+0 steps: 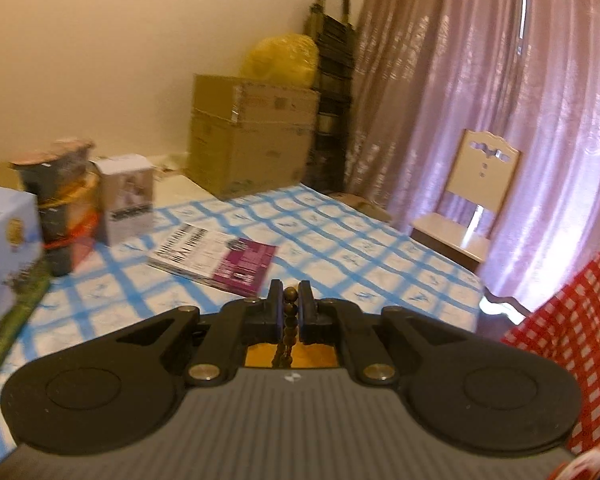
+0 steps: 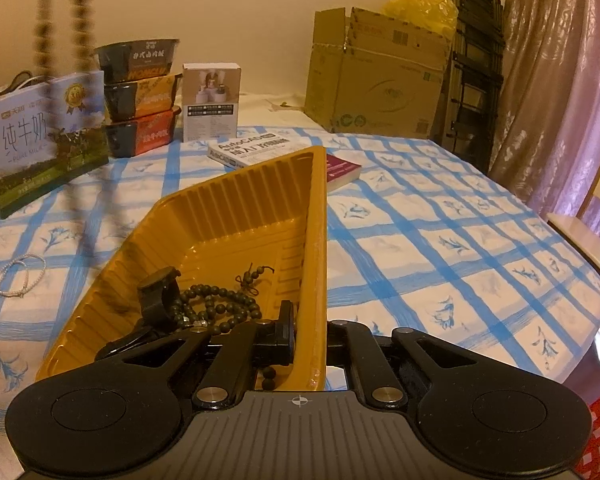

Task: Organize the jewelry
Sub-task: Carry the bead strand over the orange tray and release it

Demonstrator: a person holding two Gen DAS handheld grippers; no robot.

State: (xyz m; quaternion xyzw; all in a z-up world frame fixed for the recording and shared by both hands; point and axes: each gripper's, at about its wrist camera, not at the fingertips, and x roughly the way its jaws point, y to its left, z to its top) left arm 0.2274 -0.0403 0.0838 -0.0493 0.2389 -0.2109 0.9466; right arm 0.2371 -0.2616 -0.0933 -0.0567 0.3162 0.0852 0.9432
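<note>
Brown wooden beads [image 1: 291,312] sit pinched between the closed jaws of the left hand-held gripper [image 1: 290,295], and the rest of the strand [image 2: 62,92] hangs down in two blurred lines at the upper left of the right wrist view — so its long axis is roughly vertical, dangling above the surface [image 2: 440,240] and to the left of the yellow tray [image 2: 228,216]. That offset is what the next move likely turns on: the strand hangs beyond the tray's left wall and, as I judge it, has to travel rightward before it can be lowered in.

In the right wrist view the right hand-held gripper [image 2: 306,334] is clamped on the tray's right rim, one finger [image 2: 286,330] inside the tray and the other hidden outside it, apparently steadying it. It points downward along that rim. Already in the tray lie a dark bead bracelet [image 2: 216,306] and a black ring-shaped piece [image 2: 158,292]. A thin silvery bracelet [image 2: 18,276] lies on the checked cloth left of the tray, not yet collected.

The left hand-held gripper tilts gently downward, looking across the surface toward a book [image 1: 216,256] and a chair [image 1: 468,196].
</note>
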